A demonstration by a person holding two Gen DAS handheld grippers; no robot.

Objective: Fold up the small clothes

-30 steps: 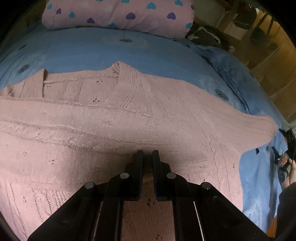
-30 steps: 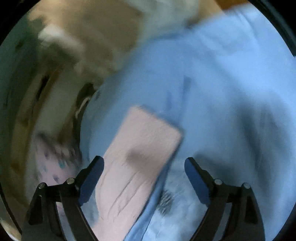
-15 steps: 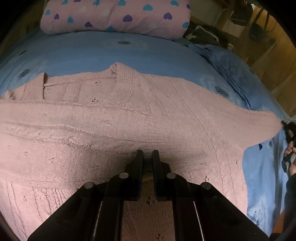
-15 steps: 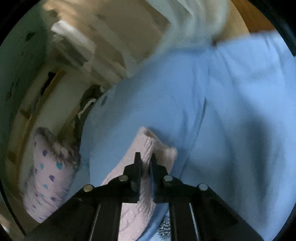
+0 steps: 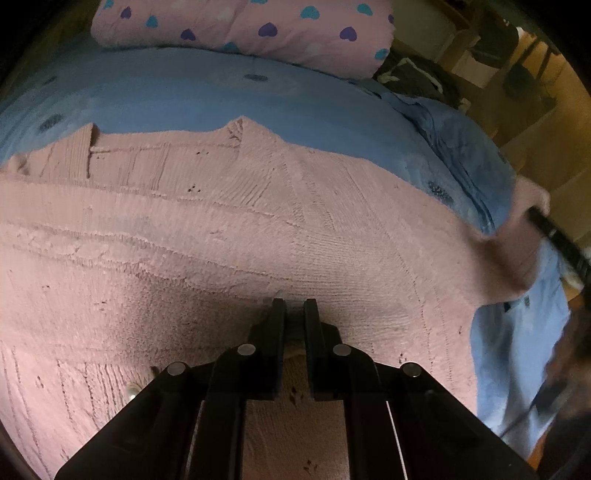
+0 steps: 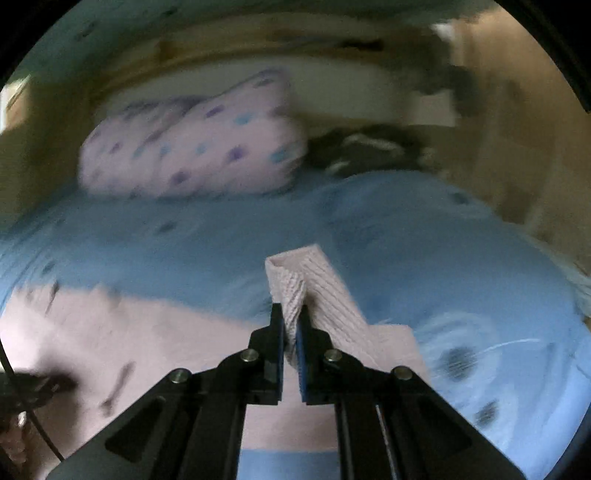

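The blue bedsheet (image 5: 229, 92) covered the bed, with a heart-print pillow (image 5: 258, 33) at its far end. On the sheet the pink knitted sweater (image 5: 221, 229) lay spread flat, neckline toward the pillow, its body showing no fold; by that look the folding had barely begun. Its right sleeve (image 6: 325, 295) was the 1 part off the sheet: the ribbed cuff stood up between the fingers of the right gripper (image 6: 291, 314), whose jaws were closed tight on the knit, and in the left wrist view the sleeve end hung blurred at the picture's right edge. The left gripper (image 5: 294, 306) pointed down at the sweater's body with its jaws drawn together and a small ridge of knit showing in the narrow slit between them, apparently pinning or pinching the cloth. Judging from this, the sleeve fold was under way, and left to do were laying that sleeve across the body, the other sleeve, and the body folds.
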